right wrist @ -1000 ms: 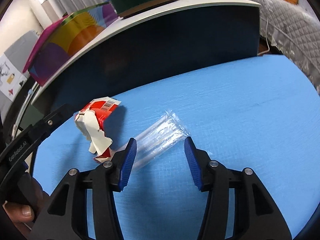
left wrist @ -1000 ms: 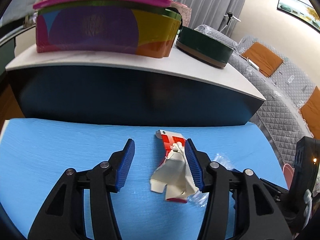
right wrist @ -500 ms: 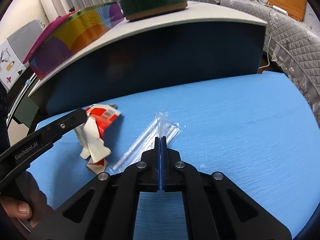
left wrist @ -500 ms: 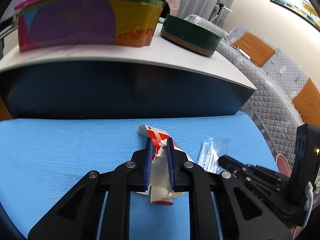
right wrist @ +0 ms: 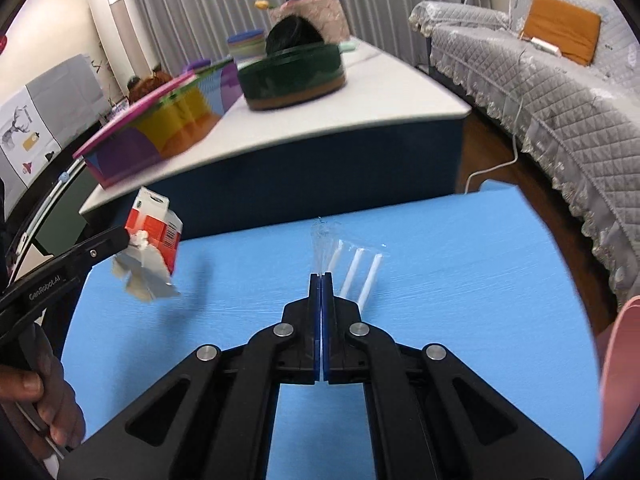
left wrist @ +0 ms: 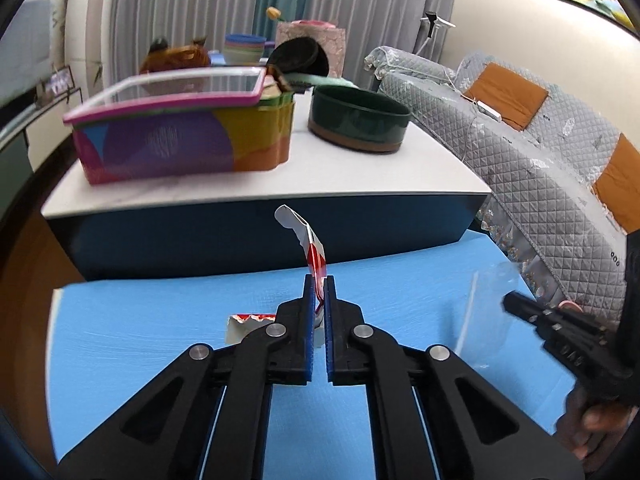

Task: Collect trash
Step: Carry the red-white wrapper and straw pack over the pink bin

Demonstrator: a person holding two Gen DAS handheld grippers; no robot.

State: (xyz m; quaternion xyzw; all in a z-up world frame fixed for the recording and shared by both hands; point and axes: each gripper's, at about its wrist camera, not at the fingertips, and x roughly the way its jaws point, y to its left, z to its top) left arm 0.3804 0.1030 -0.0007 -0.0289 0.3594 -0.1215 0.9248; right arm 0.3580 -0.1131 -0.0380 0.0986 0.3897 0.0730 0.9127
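Observation:
My left gripper (left wrist: 318, 280) is shut on a crumpled red and white carton (left wrist: 314, 256) and holds it above the blue mat (left wrist: 160, 320). The carton also shows in the right wrist view (right wrist: 150, 256), hanging from the left gripper in the air. My right gripper (right wrist: 321, 278) is shut on a clear plastic wrapper with white sticks inside (right wrist: 352, 264), lifted off the mat. The wrapper shows faintly in the left wrist view (left wrist: 480, 304), held by the right gripper at the right.
A white-topped dark blue table (left wrist: 360, 176) stands behind the mat, with a colourful tin (left wrist: 180, 144) and a round green tin (left wrist: 360, 120) on it. A grey quilted sofa (left wrist: 540, 152) is at the right. A pink rim (right wrist: 620, 380) shows at the right edge.
Both grippers closed from open, the left on the carton and the right on the wrapper. Both have since risen, lifting the two pieces off the mat.

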